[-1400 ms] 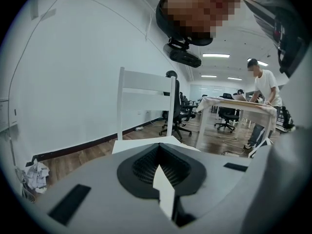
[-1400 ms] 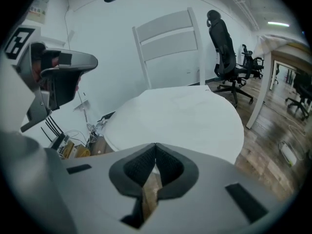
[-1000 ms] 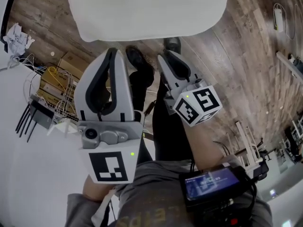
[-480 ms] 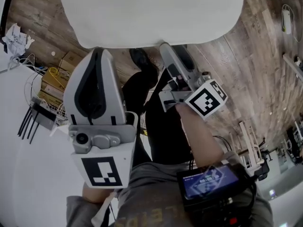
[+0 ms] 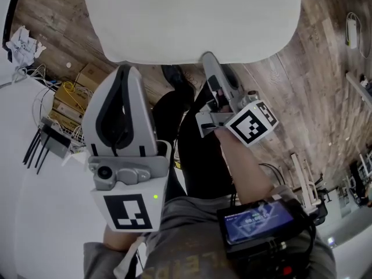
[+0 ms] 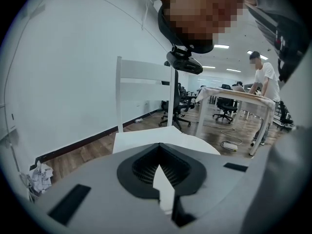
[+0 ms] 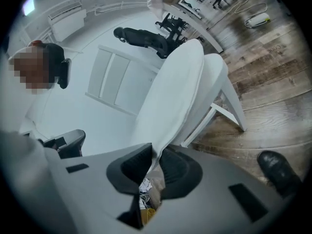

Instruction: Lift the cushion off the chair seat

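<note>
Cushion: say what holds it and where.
The cushion is held by its near edge: left gripper and right gripper, whose jaws have just been closing on it.

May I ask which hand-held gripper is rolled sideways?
The right hand-held gripper: edge-on, jaws just closed on the cushion; the left hand-held gripper lies flat.

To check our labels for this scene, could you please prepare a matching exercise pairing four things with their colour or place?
Things: A cushion; B shoe; C crumpled paper; D screen.
Descriptions: 1 black, on the wood floor; 2 lit blue, bottom right of the head view; 3 large, white, top of the head view; 4 small, white, far left of the head view.
Pairs: A-3, B-1, C-4, D-2.
</note>
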Motion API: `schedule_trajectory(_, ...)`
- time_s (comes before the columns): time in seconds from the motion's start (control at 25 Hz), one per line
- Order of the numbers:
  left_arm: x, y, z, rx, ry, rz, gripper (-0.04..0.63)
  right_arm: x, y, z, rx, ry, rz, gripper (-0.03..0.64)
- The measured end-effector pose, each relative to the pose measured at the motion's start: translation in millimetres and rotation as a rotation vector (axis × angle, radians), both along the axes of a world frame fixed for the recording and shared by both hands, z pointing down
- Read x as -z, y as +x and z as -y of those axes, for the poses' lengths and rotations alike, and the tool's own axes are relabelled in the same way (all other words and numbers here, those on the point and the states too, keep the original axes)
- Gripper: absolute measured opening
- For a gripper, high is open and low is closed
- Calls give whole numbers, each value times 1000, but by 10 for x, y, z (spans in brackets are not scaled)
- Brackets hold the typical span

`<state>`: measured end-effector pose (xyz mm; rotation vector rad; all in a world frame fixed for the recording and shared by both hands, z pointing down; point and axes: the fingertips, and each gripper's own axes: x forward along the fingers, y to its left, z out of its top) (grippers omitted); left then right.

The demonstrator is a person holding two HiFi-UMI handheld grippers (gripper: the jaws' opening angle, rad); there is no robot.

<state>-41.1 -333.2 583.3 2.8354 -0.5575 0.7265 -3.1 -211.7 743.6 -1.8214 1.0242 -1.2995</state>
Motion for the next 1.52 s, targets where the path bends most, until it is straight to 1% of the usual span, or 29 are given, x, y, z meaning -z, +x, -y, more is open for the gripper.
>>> schedule_trajectory(0.12,184,19,-16,2,5,-18,6,161,10,31,21,9,-13,43)
schedule_trajectory(0.24,421,29,-13,12,27,-40,6,369,37,81,47,21,-41,38)
schedule_trajectory(0.36,698,68,-10,23,62,-69,6,614,157,179,69,44,-93,35)
schedule_trajectory(0.52,1059,9,-33,37,95,-85,6,1017,238,345,112,73,-164,31)
schedule_trajectory(0.64,1296,-57,0,84,133,-102,6,1293,354,481,144,106,-224,28)
schedule_trajectory(0.76,1550,-158,72,134,158,-115,6,1579,354,606,176,131,-264,28)
schedule_trajectory(0.92,1978,-214,197,205,220,-170,6,1998,386,877,241,195,-336,26)
schedule_trajectory(1.16,2686,-350,249,263,295,-240,6,2864,314,1168,320,301,-419,26)
schedule_trajectory(1.36,3310,-371,245,297,325,-306,6,3837,313,1291,348,406,-514,26)
schedule_trajectory(1.52,3825,-428,278,308,372,-361,6,4654,283,1338,354,486,-611,28)
